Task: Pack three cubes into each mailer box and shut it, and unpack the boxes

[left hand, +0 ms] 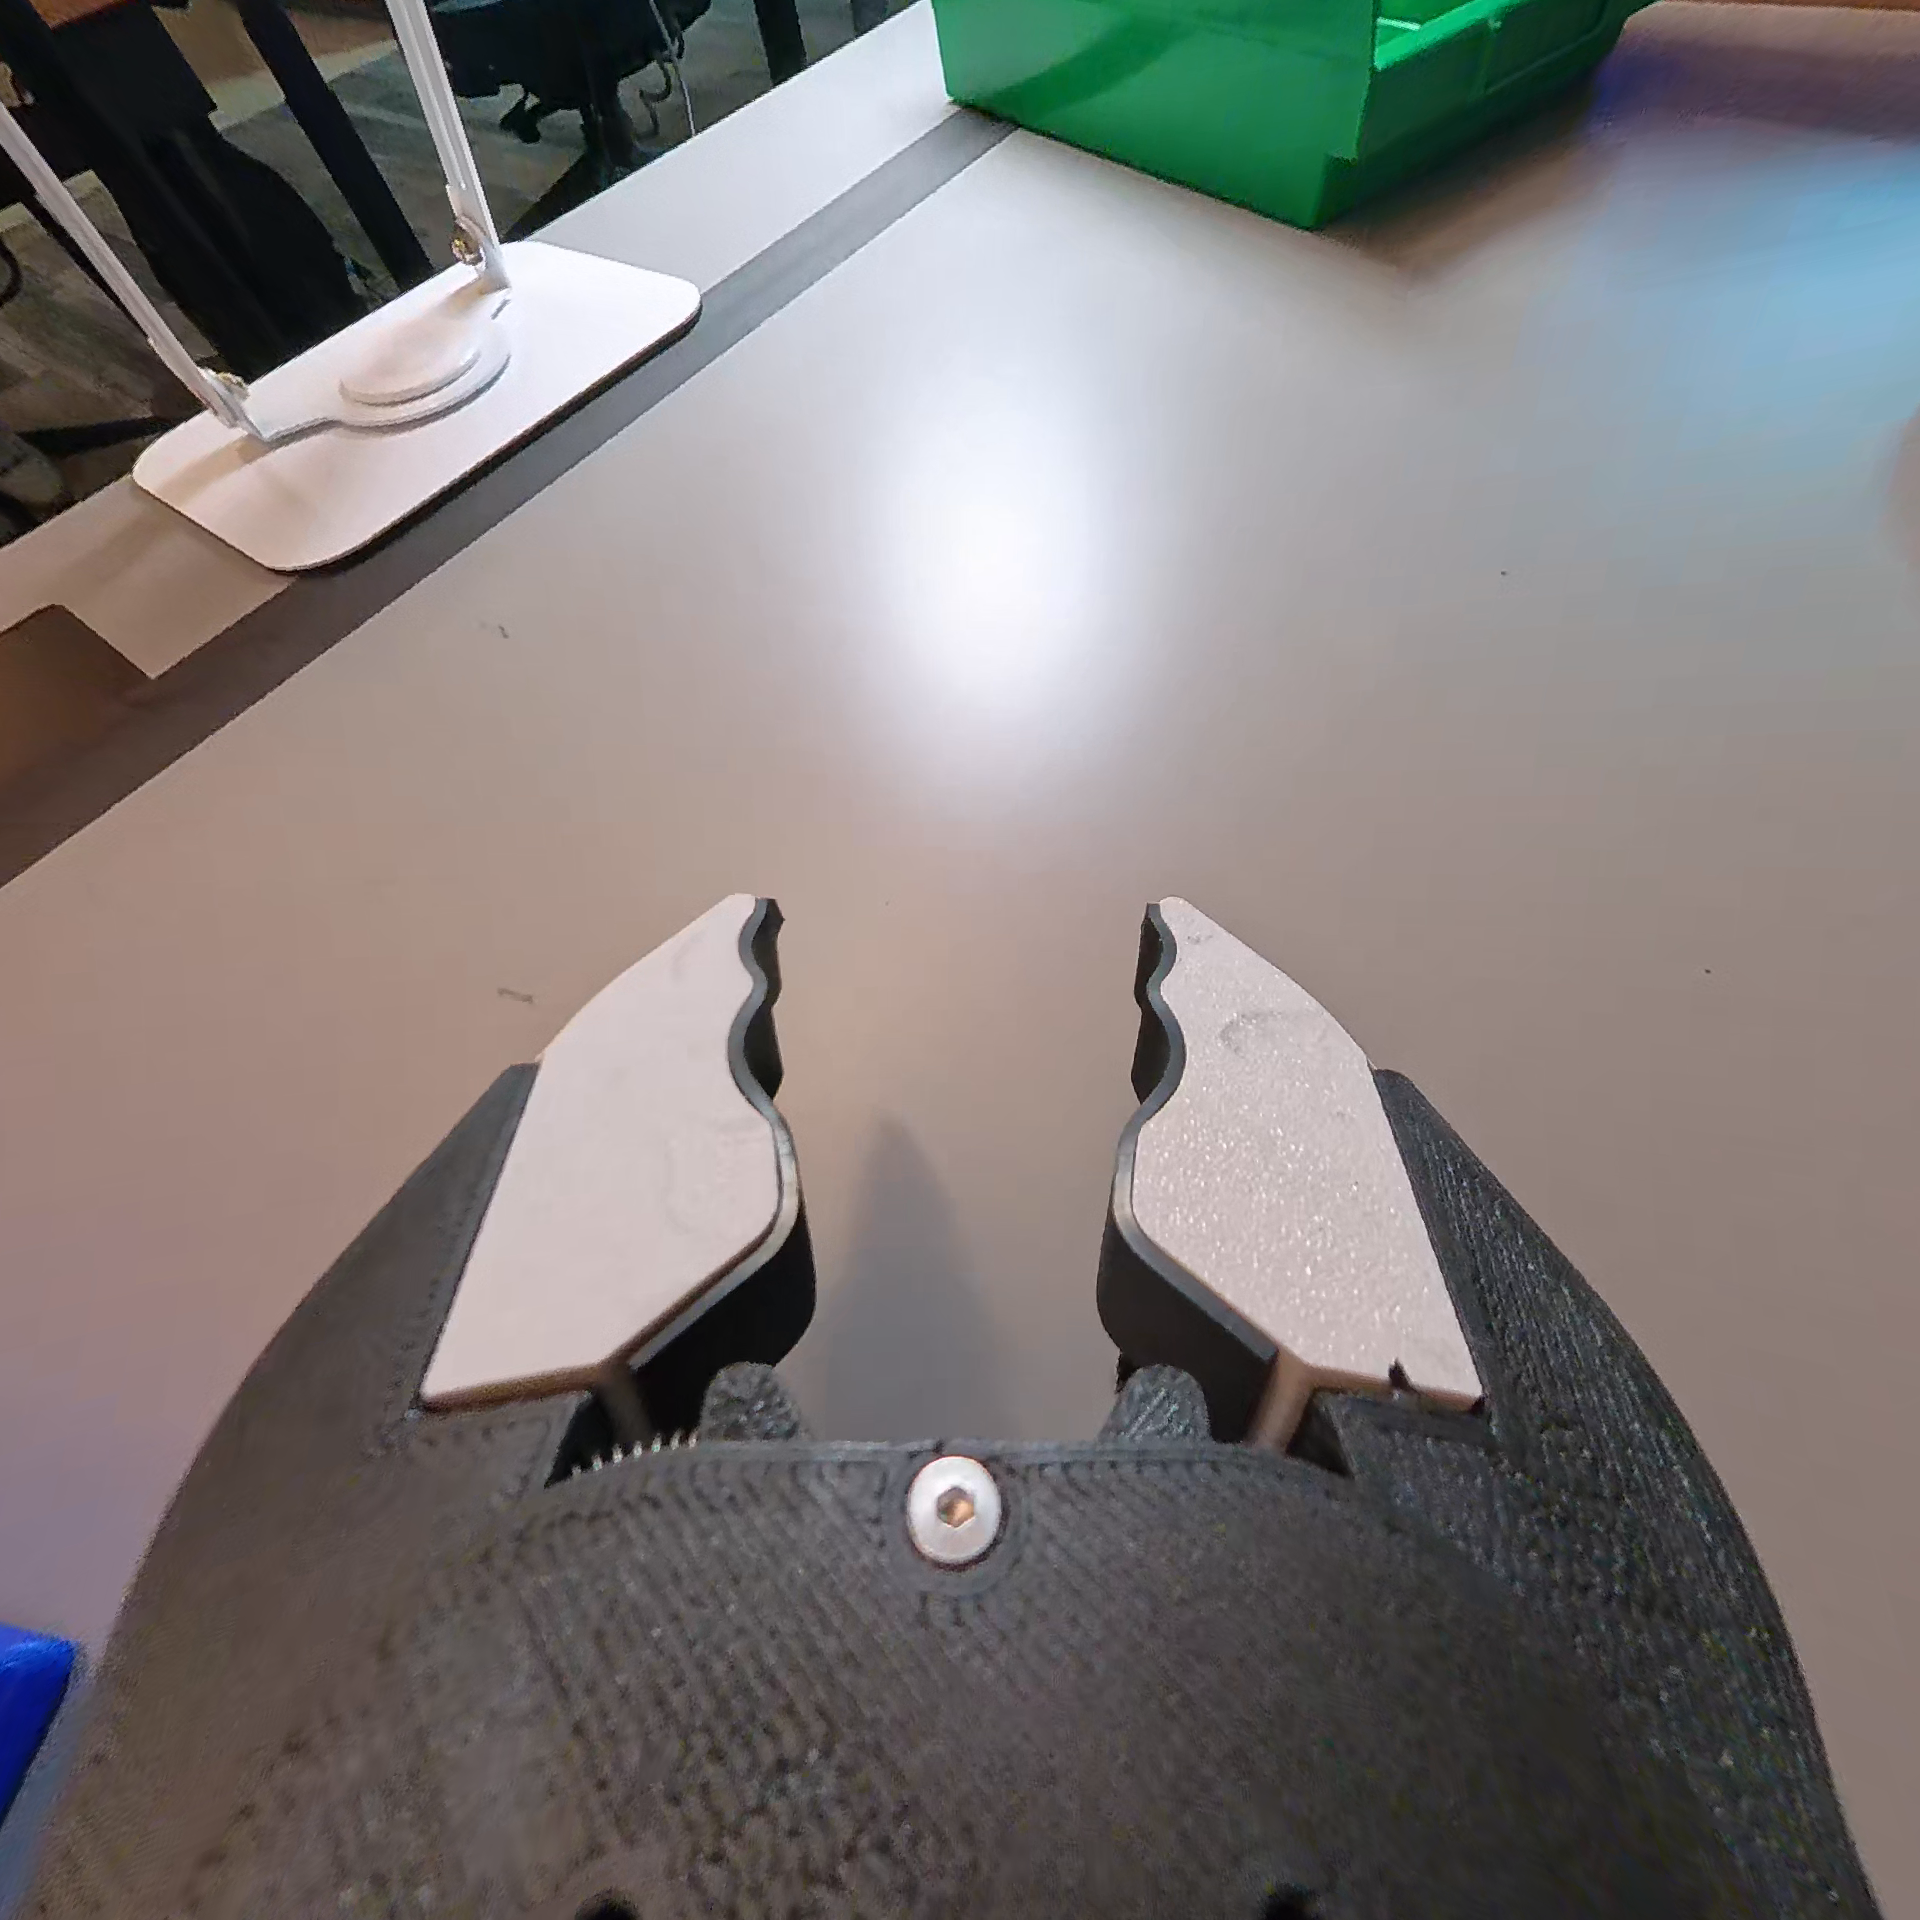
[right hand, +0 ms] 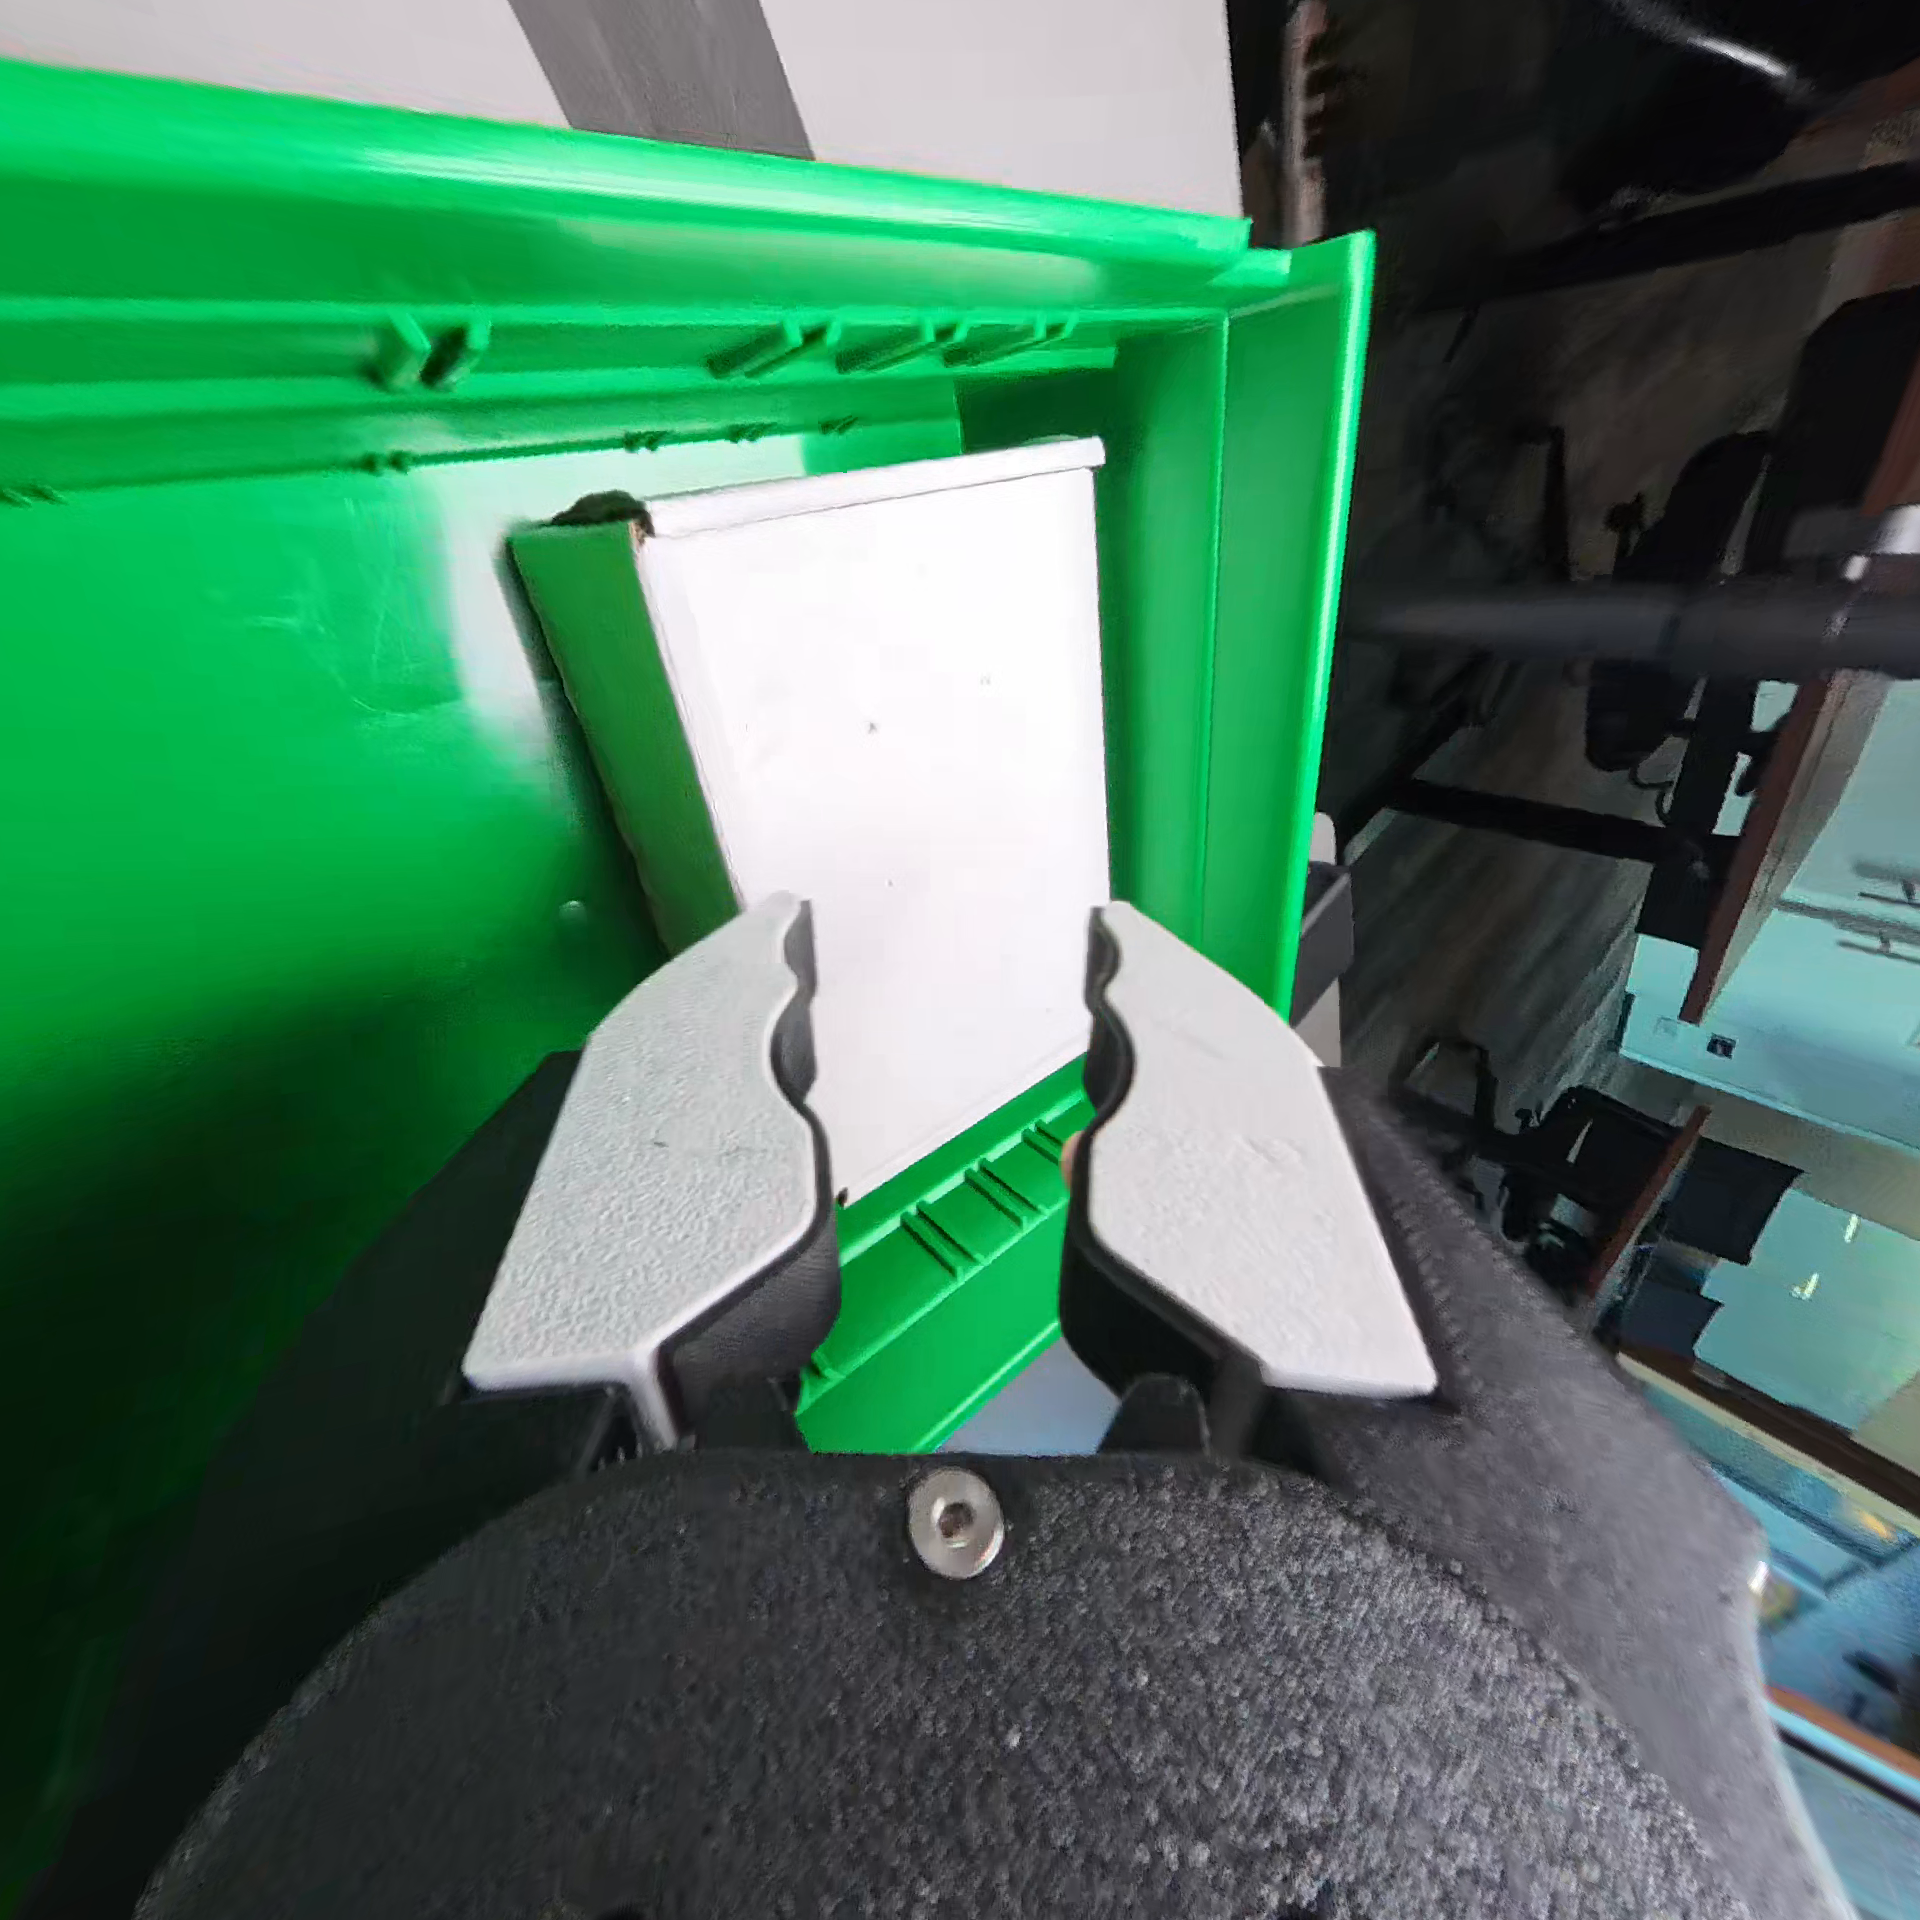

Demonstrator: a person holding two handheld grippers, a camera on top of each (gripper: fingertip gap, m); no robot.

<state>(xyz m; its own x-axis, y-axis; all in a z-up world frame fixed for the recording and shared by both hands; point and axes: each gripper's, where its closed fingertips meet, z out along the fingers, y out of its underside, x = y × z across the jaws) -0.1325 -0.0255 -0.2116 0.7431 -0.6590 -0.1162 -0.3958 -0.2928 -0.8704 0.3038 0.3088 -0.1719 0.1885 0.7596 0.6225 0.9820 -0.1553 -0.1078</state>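
Note:
A white closed mailer box lies inside a green plastic bin, against the bin's right-hand corner in the right wrist view. My right gripper is open and empty, and hovers just over the box's near end. Its fingertips hide the box's near corners. I cannot tell whether they touch it. My left gripper is open and empty, low over the bare grey table. The green bin shows far ahead to its right. No cubes are in view.
A white lamp stand base sits at the table's left edge, beyond a dark strip. A blue object shows at the lower left corner of the left wrist view. Dark furniture and chair legs lie beyond the bin's right wall. The grippers' ends are close to 55 centimetres from one another. My left gripper's tips are some 20 centimetres from the blue object.

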